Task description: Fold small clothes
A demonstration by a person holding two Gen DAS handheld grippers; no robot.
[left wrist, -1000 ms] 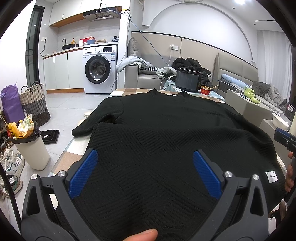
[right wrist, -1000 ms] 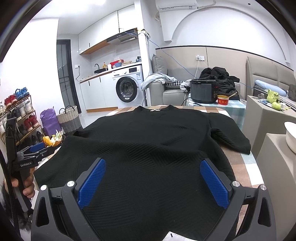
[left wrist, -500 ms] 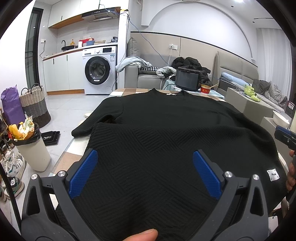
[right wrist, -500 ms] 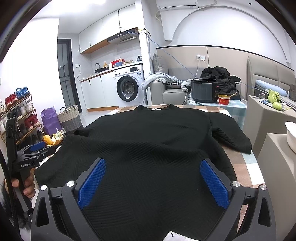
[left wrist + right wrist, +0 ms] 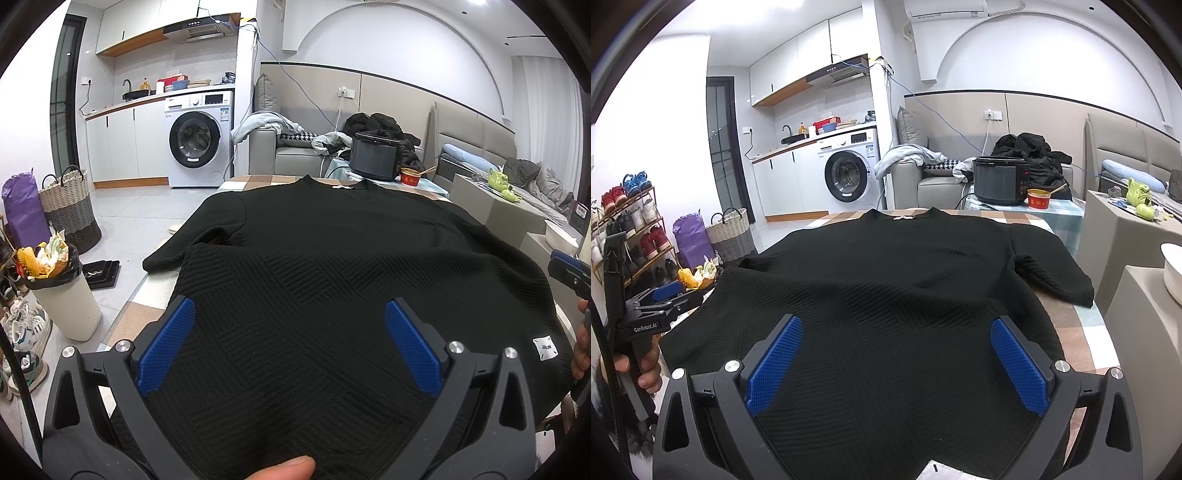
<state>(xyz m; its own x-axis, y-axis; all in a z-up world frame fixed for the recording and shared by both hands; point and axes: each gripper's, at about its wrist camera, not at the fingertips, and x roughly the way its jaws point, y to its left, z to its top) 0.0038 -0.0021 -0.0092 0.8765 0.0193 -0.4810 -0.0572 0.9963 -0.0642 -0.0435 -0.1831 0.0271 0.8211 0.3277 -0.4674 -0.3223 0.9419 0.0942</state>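
A black textured sweater (image 5: 332, 280) lies spread flat on the checked table (image 5: 1082, 332), neckline toward the sofa (image 5: 291, 162), one sleeve (image 5: 1052, 273) folded in beside the body. Over its hem, the left gripper (image 5: 290, 339) and right gripper (image 5: 895, 354) both hover with jaws wide apart, holding nothing.

Sweater (image 5: 332, 280): black knit cloth, ribbed zigzag texture, matt. Left gripper (image 5: 291, 347) pads (image 5: 166, 347): blue, finely dimpled.
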